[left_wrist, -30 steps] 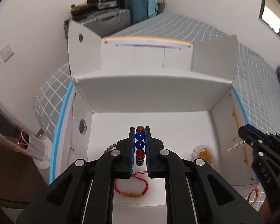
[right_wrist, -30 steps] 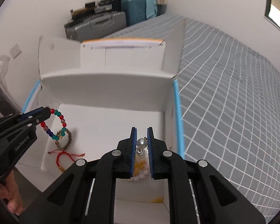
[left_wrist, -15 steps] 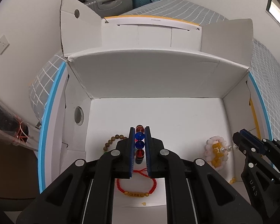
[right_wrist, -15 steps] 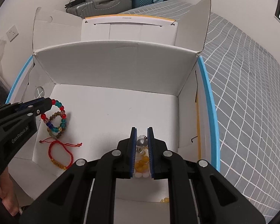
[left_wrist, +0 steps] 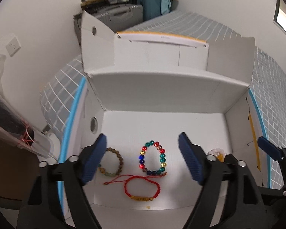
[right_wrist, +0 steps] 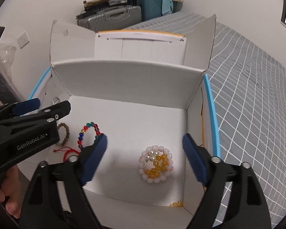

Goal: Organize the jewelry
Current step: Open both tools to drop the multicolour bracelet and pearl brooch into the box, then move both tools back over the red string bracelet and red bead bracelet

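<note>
My left gripper (left_wrist: 143,141) is opening wide over the floor of a white cardboard box (left_wrist: 162,122). A multicoloured bead bracelet (left_wrist: 163,155) lies flat on that floor between the fingers, untouched by the pads. A brown bead bracelet (left_wrist: 120,159) lies to its left and a red cord bracelet (left_wrist: 142,198) in front. My right gripper (right_wrist: 145,139) is opening too, over a heap of pink, yellow and pearl beads (right_wrist: 155,164) that lies free near the box's right wall. In the right wrist view the left gripper (right_wrist: 51,104) sits at the left, above the multicoloured bracelet (right_wrist: 82,131).
The box's flaps (right_wrist: 198,38) stand up at the back and sides. A bed with a grey checked cover (right_wrist: 247,95) runs along the right. Suitcases (right_wrist: 112,17) are stacked at the far wall. Loose yellow beads (right_wrist: 176,203) lie in the box's near right corner. A hand (right_wrist: 7,190) holds the left gripper.
Both grippers went from shut to wide open. The multicoloured bracelet left the left jaws and lies on the box floor. The pearl piece left the right jaws and rests on the bead heap.
</note>
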